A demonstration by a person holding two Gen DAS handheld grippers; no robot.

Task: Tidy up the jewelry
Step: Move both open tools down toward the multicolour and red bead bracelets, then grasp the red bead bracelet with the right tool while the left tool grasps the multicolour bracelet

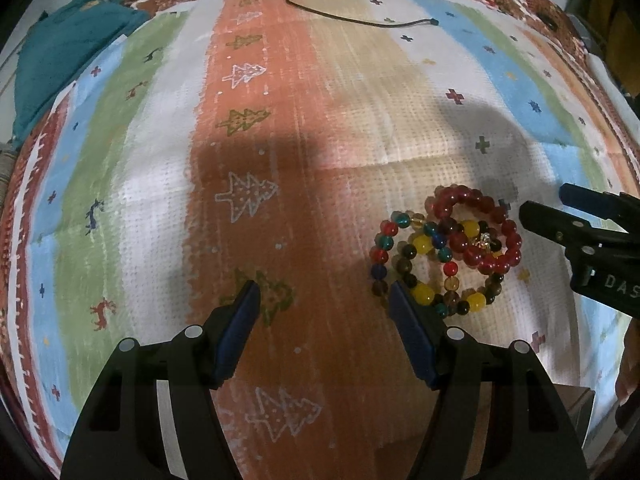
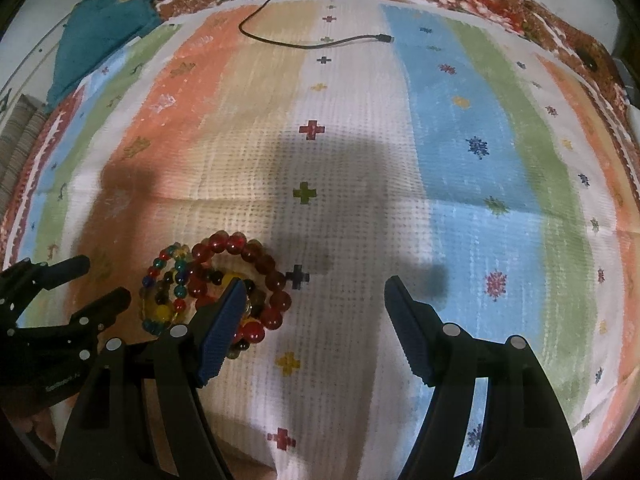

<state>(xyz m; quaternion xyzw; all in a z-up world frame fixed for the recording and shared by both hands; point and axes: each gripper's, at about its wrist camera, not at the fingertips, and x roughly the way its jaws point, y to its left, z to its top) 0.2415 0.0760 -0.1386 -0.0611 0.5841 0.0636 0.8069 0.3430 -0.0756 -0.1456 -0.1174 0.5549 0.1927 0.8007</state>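
Observation:
A heap of bead bracelets lies on the striped cloth: a red bead bracelet (image 1: 486, 210) on top, a multicoloured one (image 1: 386, 242) and one with yellow and brown beads (image 1: 424, 294). My left gripper (image 1: 324, 292) is open and empty, its right finger just left of the heap. In the right wrist view the red bracelet (image 2: 240, 246) and the multicoloured one (image 2: 160, 276) lie at my right gripper's left finger. My right gripper (image 2: 314, 290) is open and empty. Each gripper shows in the other's view, the right (image 1: 548, 210) and the left (image 2: 106, 284), with the heap between them.
The striped patterned cloth (image 1: 280, 160) covers the surface. A black cable (image 1: 360, 20) lies at its far side, also in the right wrist view (image 2: 316, 42). A teal cloth (image 1: 68, 52) is bunched at the far left corner.

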